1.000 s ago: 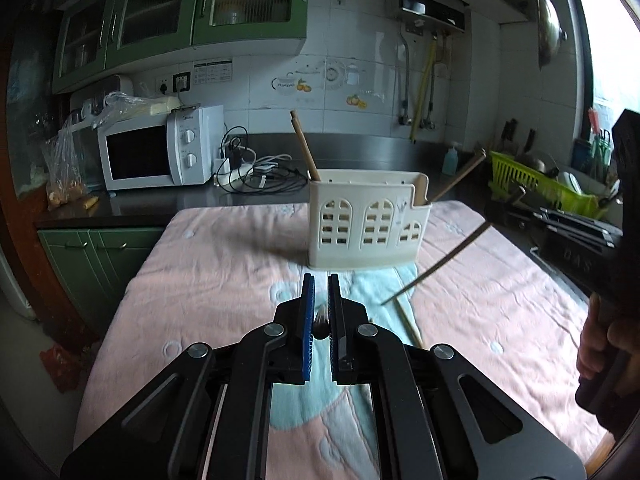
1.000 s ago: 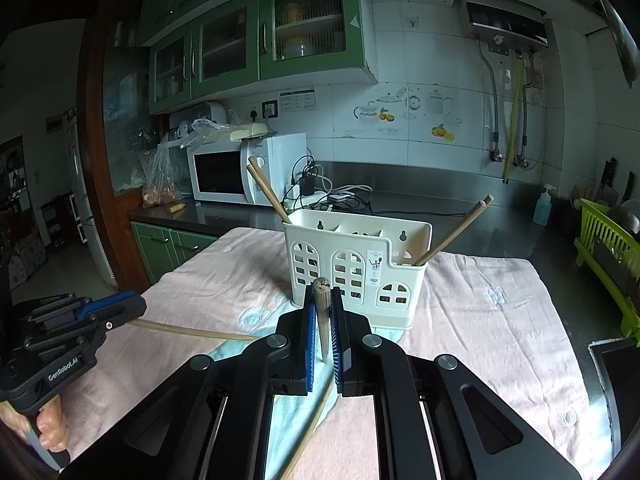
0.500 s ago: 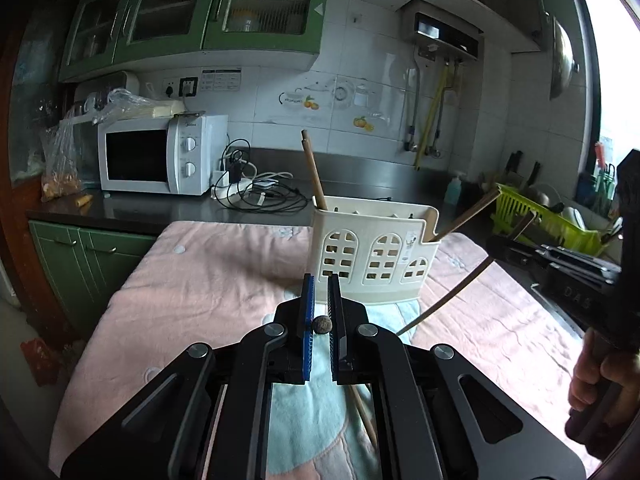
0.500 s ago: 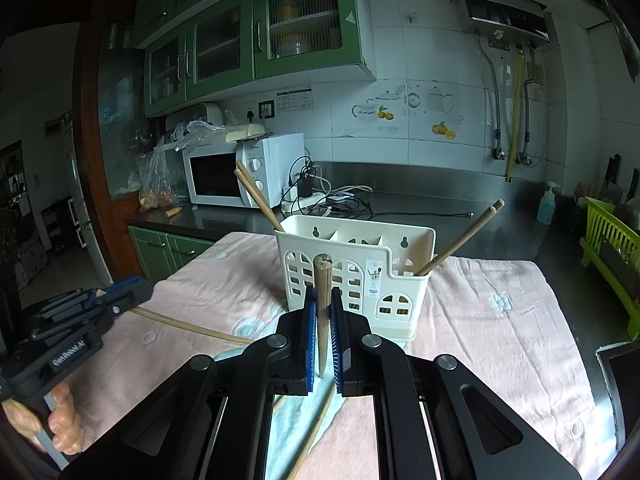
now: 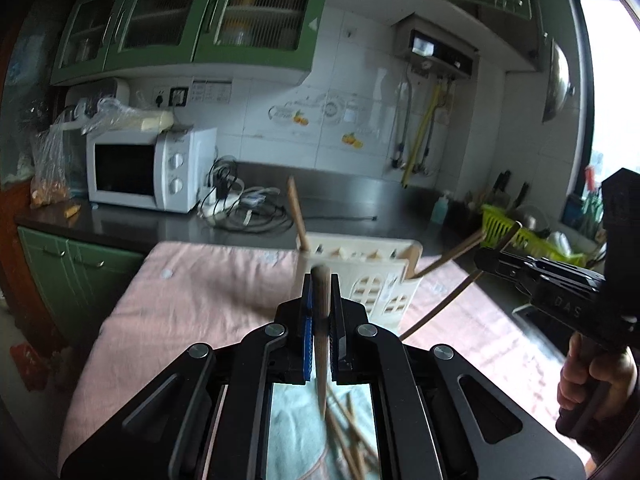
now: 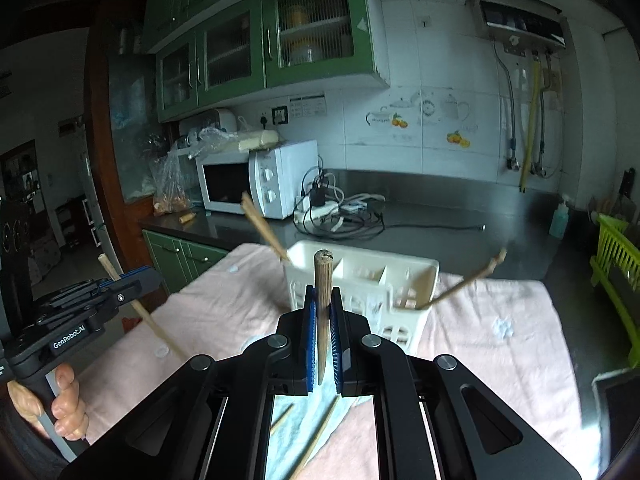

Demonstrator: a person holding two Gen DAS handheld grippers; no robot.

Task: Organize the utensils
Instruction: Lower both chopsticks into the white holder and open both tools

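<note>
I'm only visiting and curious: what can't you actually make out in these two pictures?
- Left wrist view: the loose chopsticks on the towel are motion-blurred and partly covered by the left gripper; no count possible.
- Right wrist view: the caddy is blurred; its compartments' contents are unclear.
- Both views: cabinet contents sit behind mesh doors, unidentifiable.

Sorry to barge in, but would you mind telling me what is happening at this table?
A person is sorting chopsticks into a cream utensil caddy on the pink-covered table, holding a handheld claw in each hand. The left claw is shut on one chopstick and the right claw on another chopstick, both held above the cloth in front of the caddy. A few chopsticks already lean in the caddy; loose chopsticks lie on the blue towel.
</note>
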